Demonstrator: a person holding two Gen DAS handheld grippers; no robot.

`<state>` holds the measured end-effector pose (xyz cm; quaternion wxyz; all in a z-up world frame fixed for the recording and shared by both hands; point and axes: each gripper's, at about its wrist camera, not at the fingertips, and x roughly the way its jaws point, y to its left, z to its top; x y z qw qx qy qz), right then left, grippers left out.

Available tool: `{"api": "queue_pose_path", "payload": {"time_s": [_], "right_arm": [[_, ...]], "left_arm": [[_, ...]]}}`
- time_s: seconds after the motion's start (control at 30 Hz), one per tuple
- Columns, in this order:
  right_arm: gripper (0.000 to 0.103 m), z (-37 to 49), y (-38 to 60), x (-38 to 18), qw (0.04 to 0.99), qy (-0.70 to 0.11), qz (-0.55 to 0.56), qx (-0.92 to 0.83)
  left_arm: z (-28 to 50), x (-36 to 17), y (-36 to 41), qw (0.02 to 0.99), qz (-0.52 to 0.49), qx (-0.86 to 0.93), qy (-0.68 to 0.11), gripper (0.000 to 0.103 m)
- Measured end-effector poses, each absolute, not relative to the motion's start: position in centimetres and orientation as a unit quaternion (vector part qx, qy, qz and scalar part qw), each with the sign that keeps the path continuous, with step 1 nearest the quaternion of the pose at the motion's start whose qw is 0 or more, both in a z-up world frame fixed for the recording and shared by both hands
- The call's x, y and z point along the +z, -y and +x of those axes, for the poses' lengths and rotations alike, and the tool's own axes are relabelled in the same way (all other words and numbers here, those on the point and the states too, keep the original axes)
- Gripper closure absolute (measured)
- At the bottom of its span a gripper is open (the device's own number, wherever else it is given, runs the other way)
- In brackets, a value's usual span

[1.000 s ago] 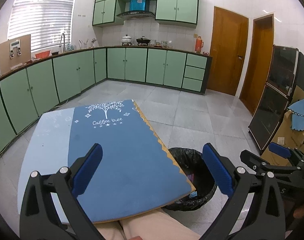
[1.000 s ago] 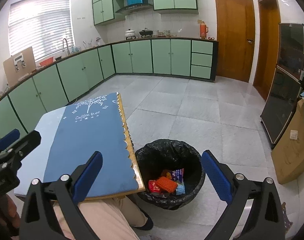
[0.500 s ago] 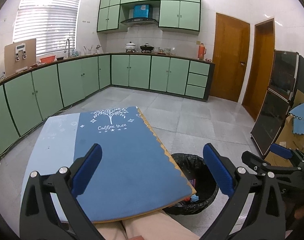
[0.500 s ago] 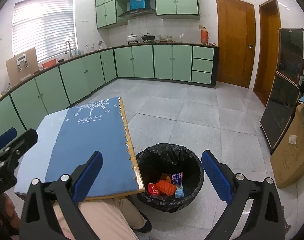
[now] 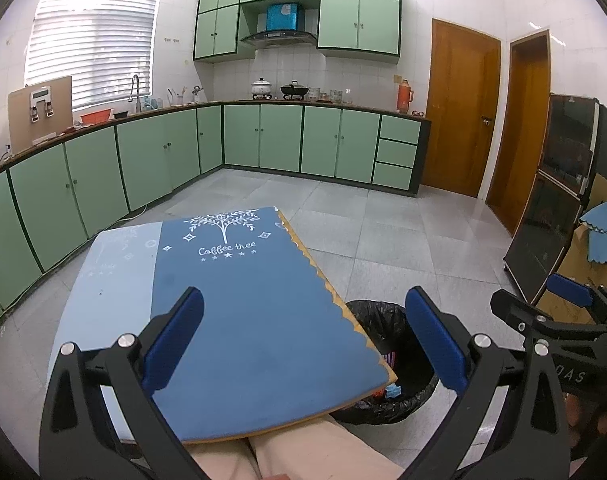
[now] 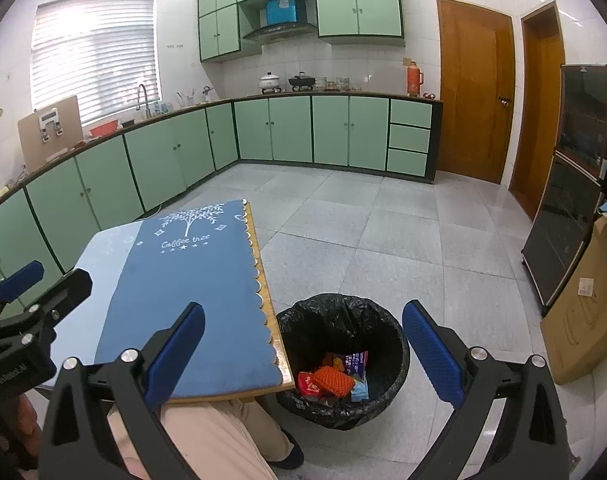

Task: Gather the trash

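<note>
A black-bagged trash bin (image 6: 343, 356) stands on the floor at the table's right front corner; it also shows in the left wrist view (image 5: 387, 356). Inside lie an orange mesh piece (image 6: 333, 380), a red wrapper (image 6: 306, 384), a purple packet (image 6: 356, 360) and a light blue piece (image 6: 360, 391). My left gripper (image 5: 303, 340) is open and empty above the blue table mat (image 5: 247, 300). My right gripper (image 6: 303, 352) is open and empty above the bin and table edge. Each gripper shows in the other's view.
The table (image 6: 115, 248) carries a blue "Coffee tree" mat (image 6: 187, 280). Green cabinets (image 5: 263, 140) line the far walls. A dark cabinet (image 6: 571, 184) and a cardboard box (image 6: 583, 320) stand at the right. The person's legs (image 6: 207, 436) are under the table's front edge.
Both wrist views have tilted up a little, so the table and bin sit lower in frame. Both grippers stay open and empty.
</note>
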<state>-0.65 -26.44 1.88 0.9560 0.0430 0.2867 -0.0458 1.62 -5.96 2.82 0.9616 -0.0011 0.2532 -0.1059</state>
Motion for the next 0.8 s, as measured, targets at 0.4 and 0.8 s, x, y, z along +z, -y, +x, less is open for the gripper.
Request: {"api": "queue_pose_path", "payload": {"time_s": [0.4,0.8], "right_arm": [[0.006,-0.57,26.37,1.98,0.956,-0.285,0.042,-0.047],[0.006,-0.42,26.46,2.16,0.957,-0.283,0.041,-0.047]], "left_arm": [[1.81,2.67,5.98,0.961,0.000,-0.107,-0.256,0.005],[1.90,2.43,6.00,0.960,0.000,-0.108,-0.260,0.005]]}}
